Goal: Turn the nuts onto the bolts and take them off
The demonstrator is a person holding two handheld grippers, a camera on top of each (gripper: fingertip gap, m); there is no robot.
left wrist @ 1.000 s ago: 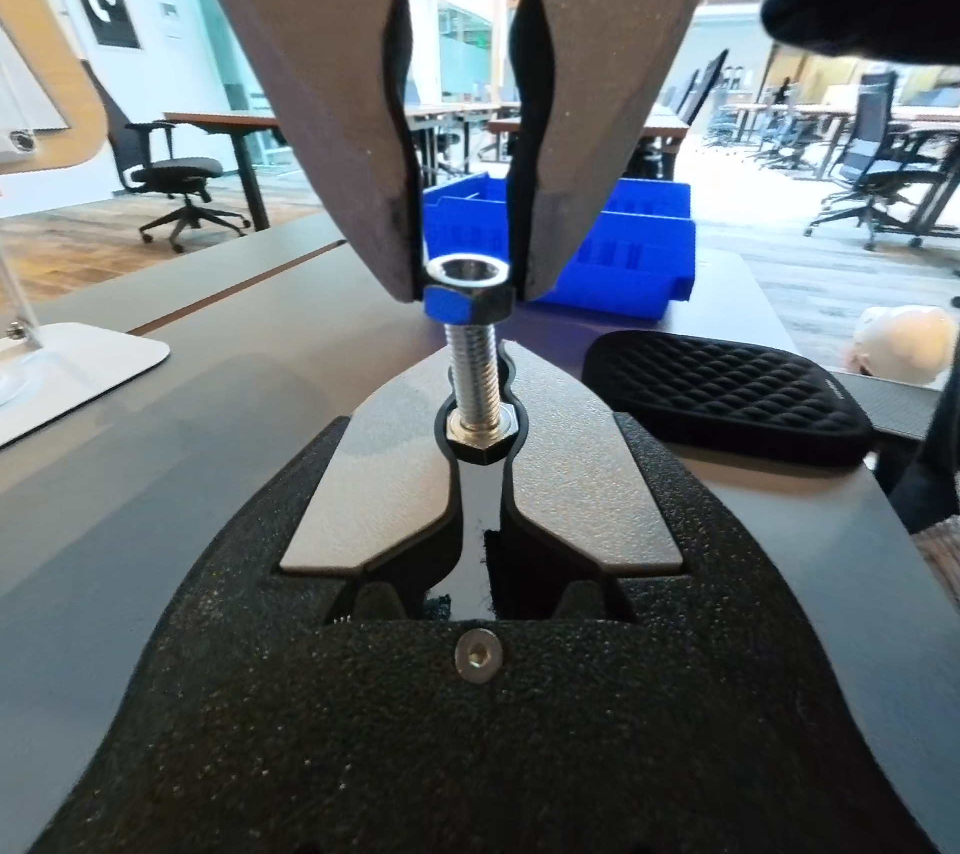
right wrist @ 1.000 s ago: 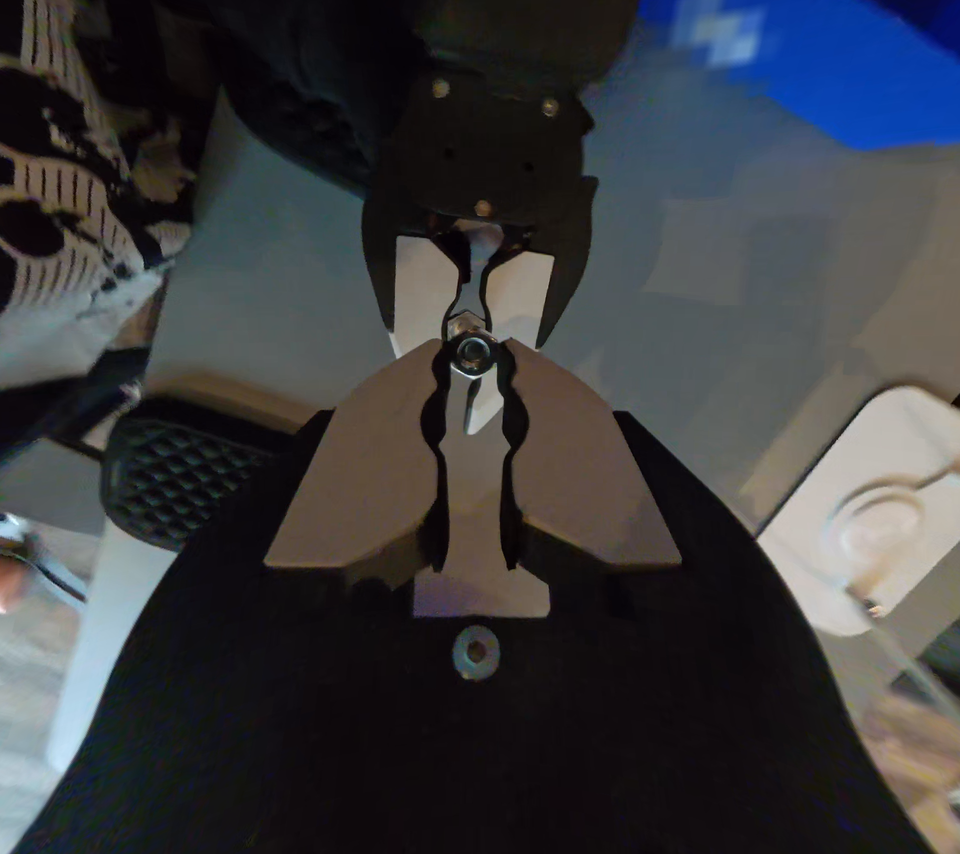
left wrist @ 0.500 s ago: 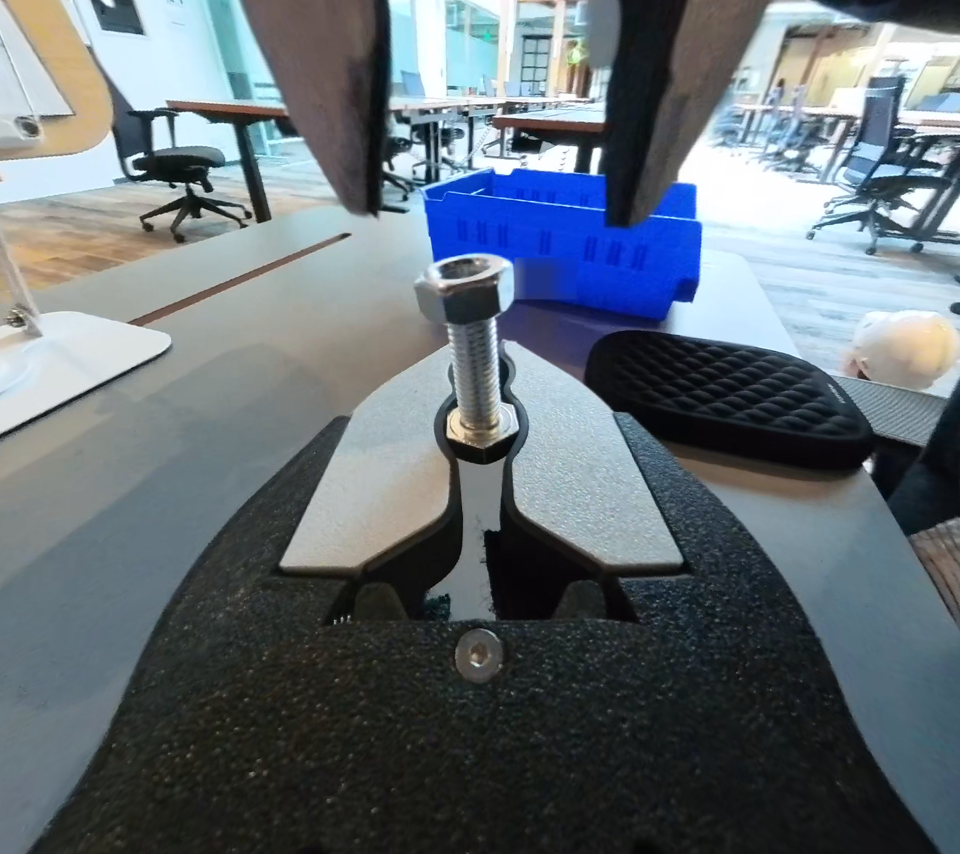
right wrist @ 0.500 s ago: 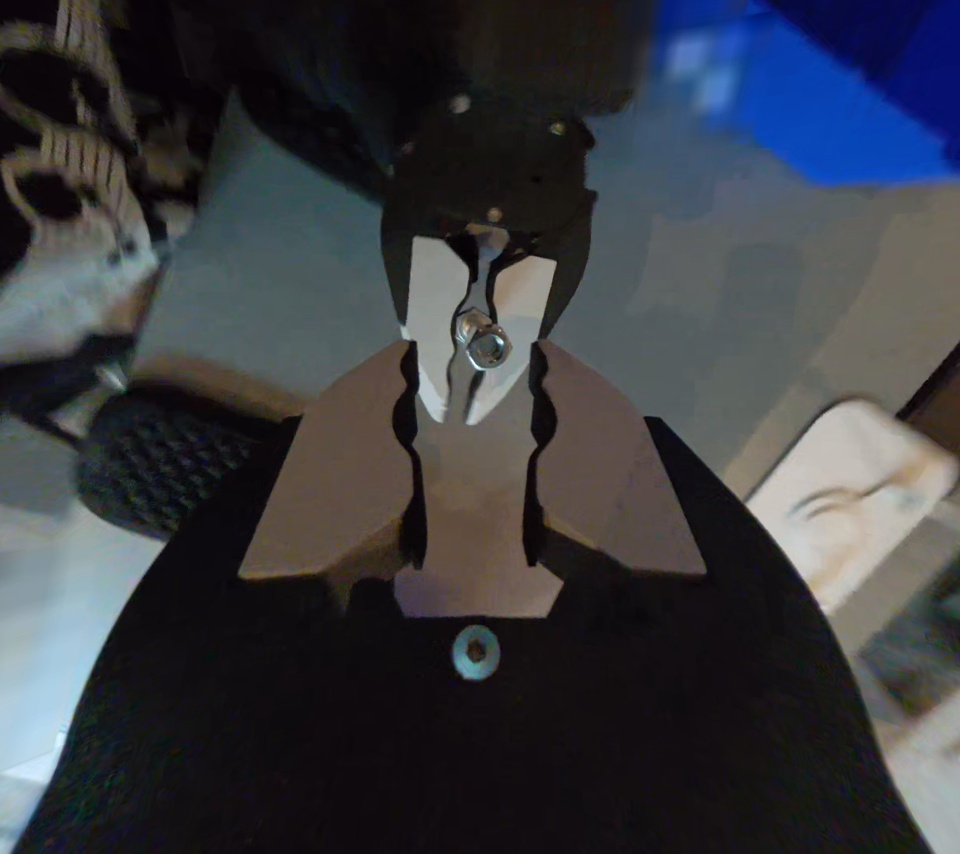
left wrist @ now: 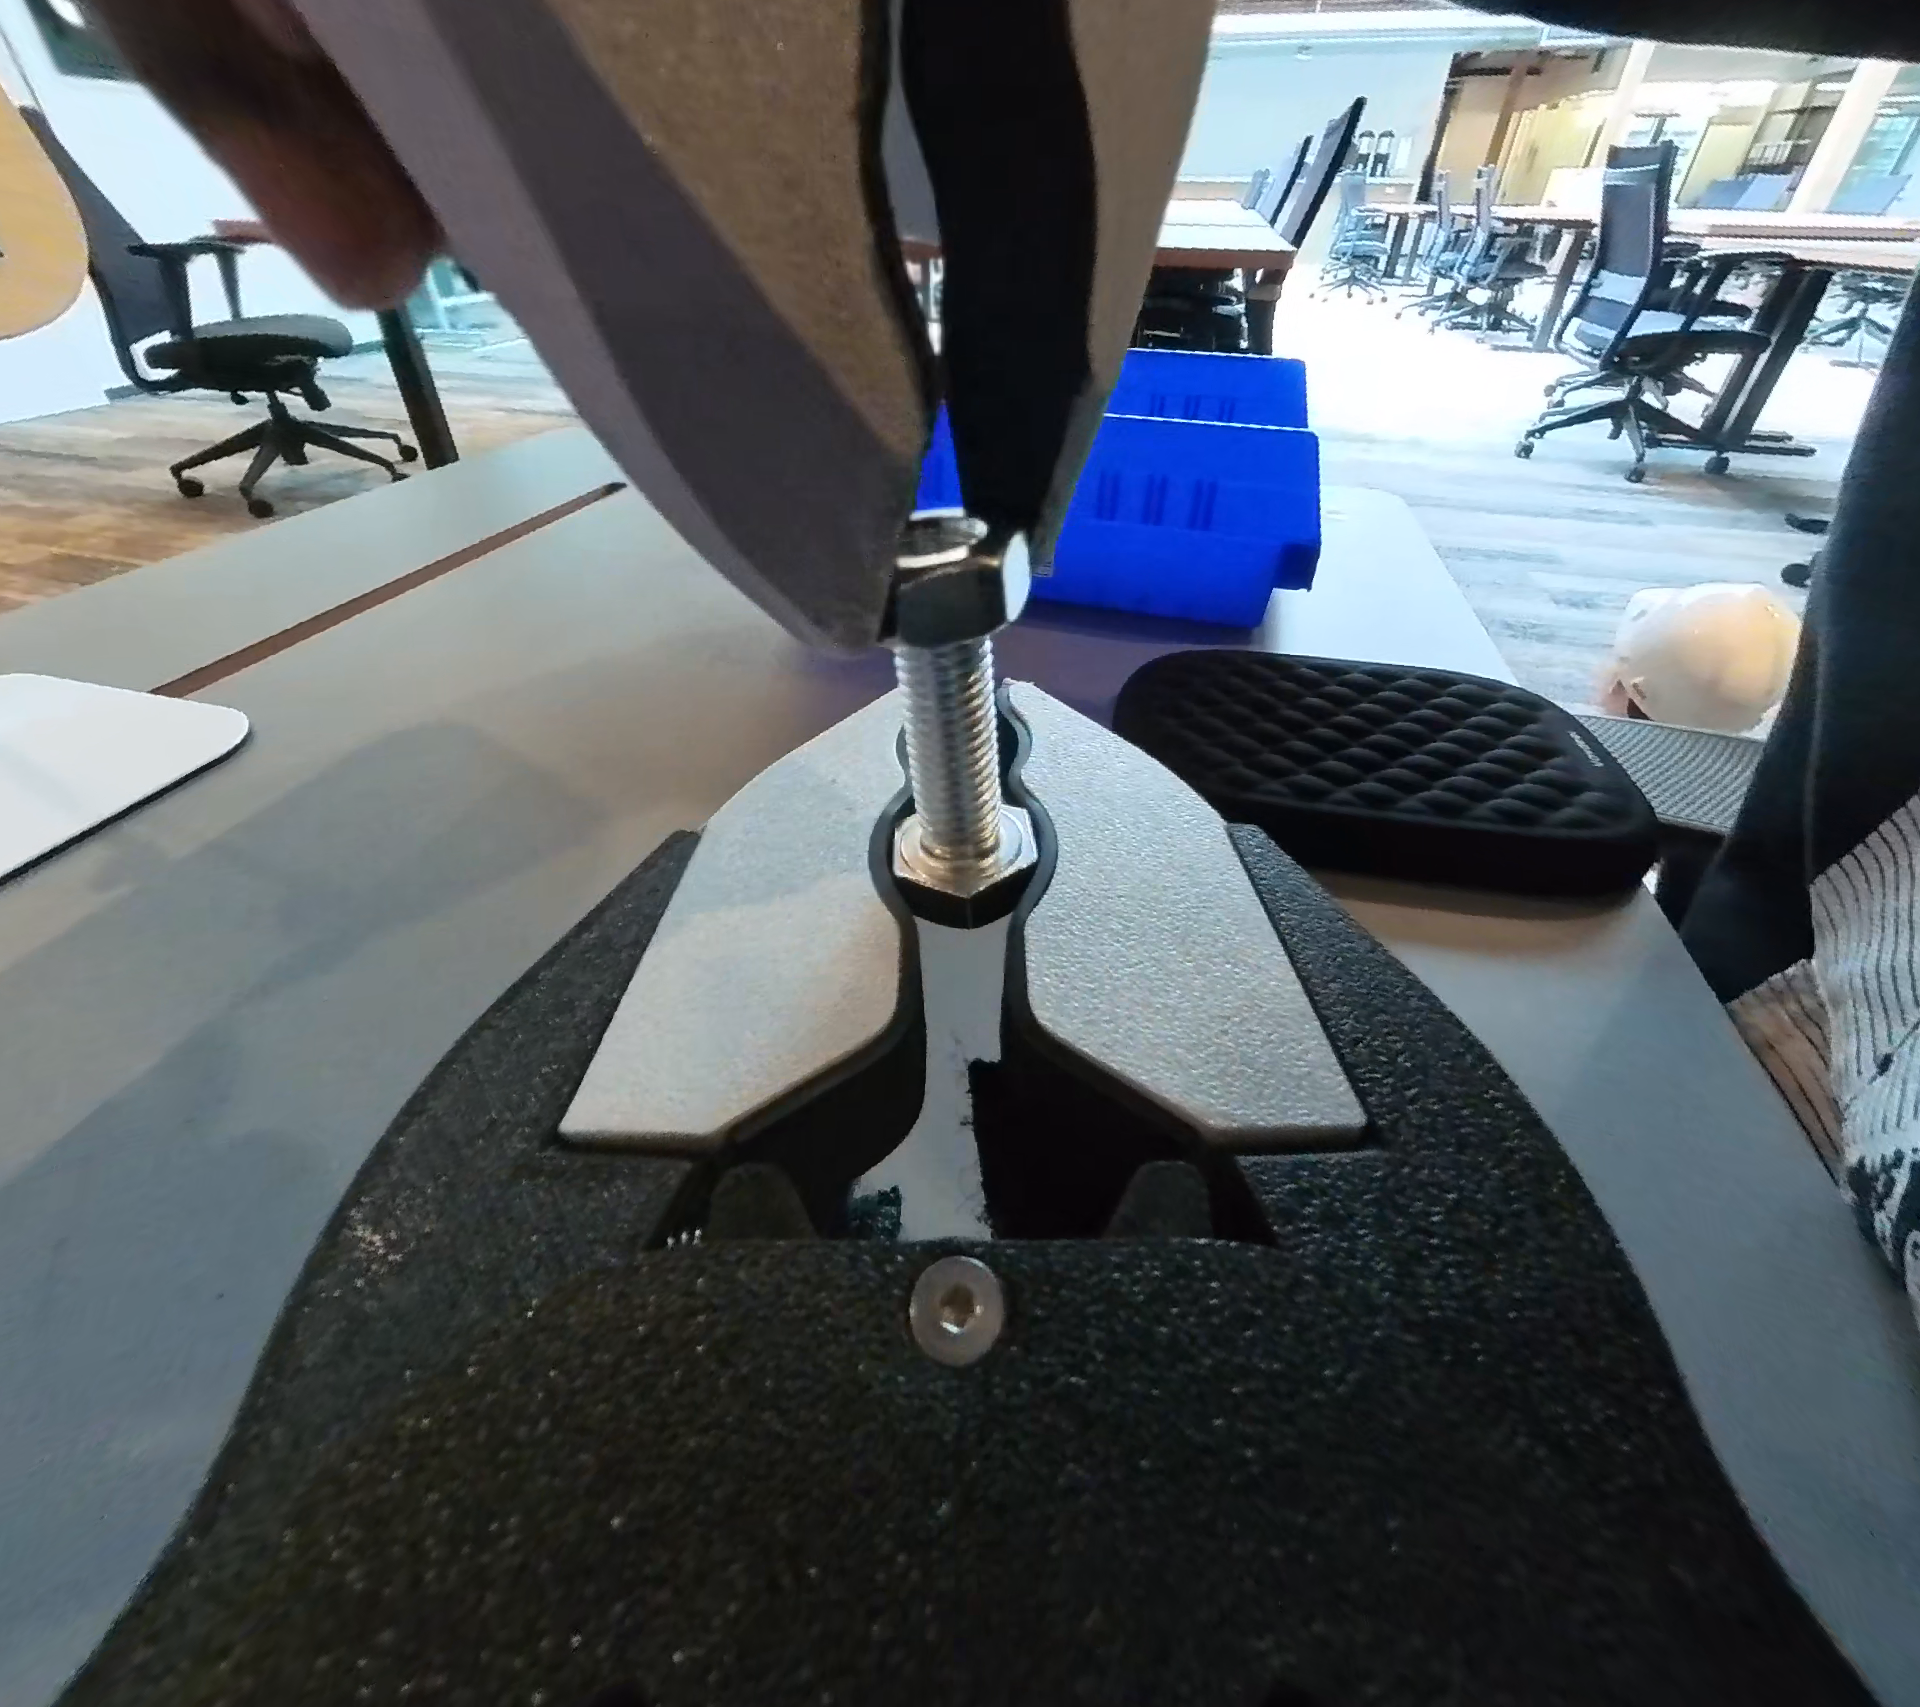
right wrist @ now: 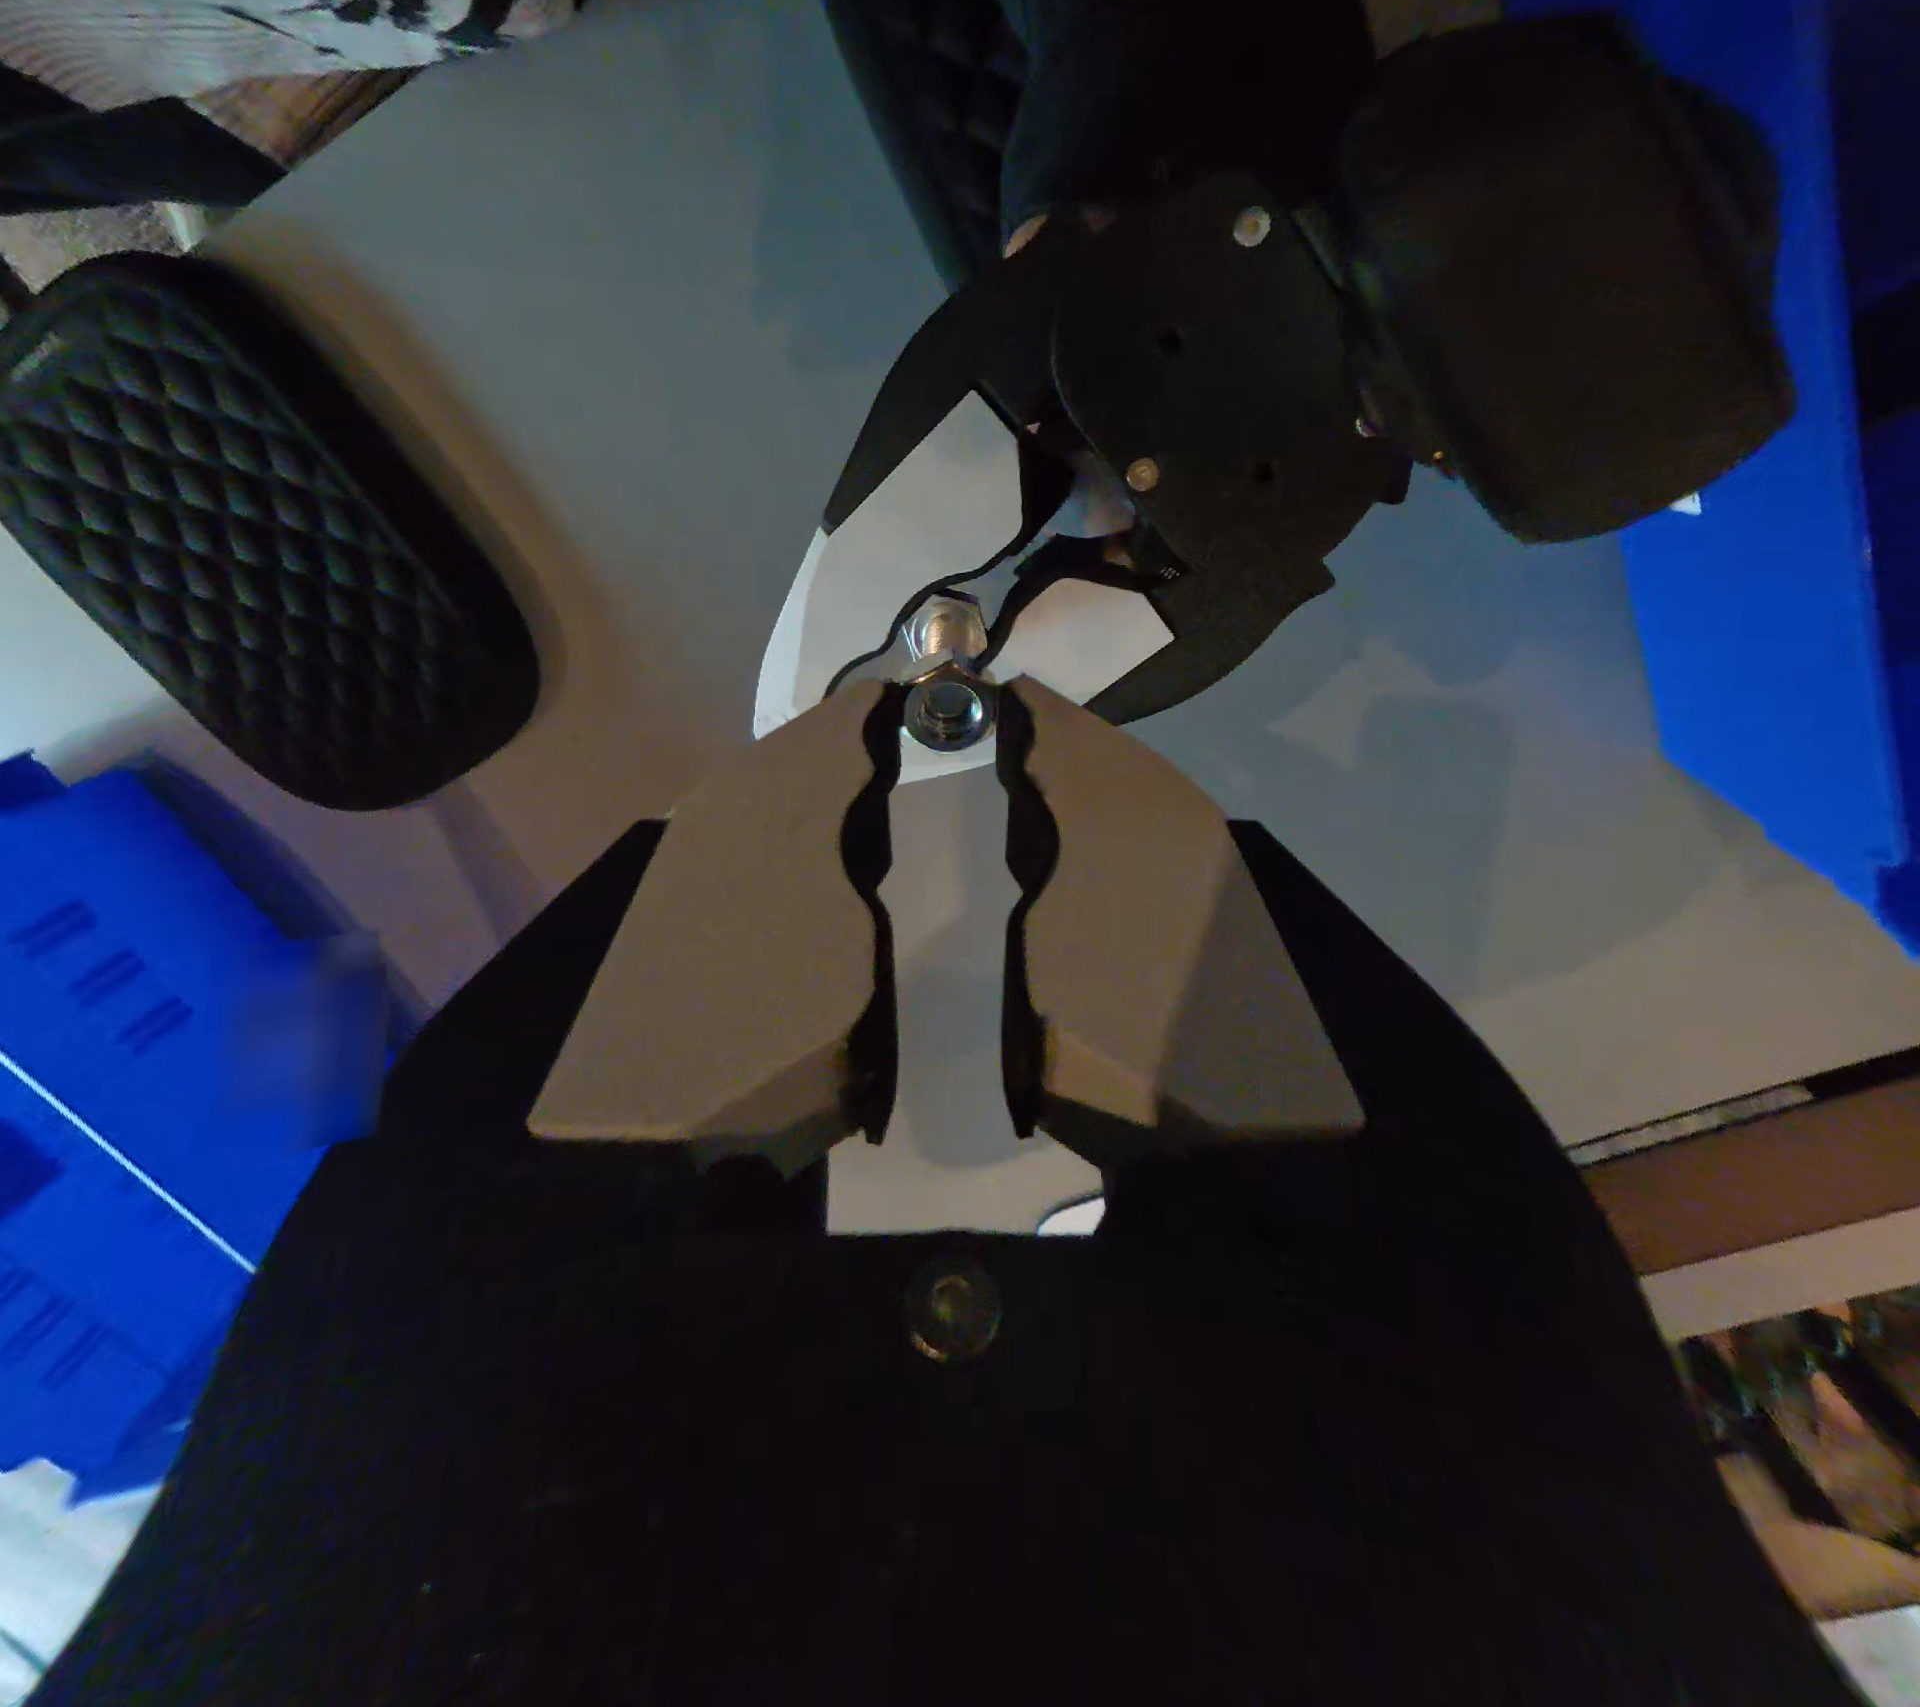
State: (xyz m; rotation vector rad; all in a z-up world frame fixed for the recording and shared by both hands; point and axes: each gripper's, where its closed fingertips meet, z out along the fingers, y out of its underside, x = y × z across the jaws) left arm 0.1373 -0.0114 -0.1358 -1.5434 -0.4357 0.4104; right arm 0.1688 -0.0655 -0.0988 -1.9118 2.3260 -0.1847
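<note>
The left wrist view shows the bolt [left wrist: 948,758] at frame centre, its long axis upright, with the left gripper [left wrist: 961,868] clamped on its hex head at the bottom and the right gripper [left wrist: 961,556] closed on the nut [left wrist: 961,582] at its upper end. Only the right wrist view looks down the bolt end-on, nut [right wrist: 943,714] between its own fingertips. Blue bins [left wrist: 1174,514] sit behind at centre, contents hidden; a black padded rest [left wrist: 1371,774] lies centre right on the grey table [left wrist: 312,826].

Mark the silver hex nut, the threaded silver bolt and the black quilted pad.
silver hex nut [left wrist: 951,592], left wrist view, front flat.
threaded silver bolt [left wrist: 951,748], left wrist view, mid-shank.
black quilted pad [left wrist: 1371,769], left wrist view, top centre.
</note>
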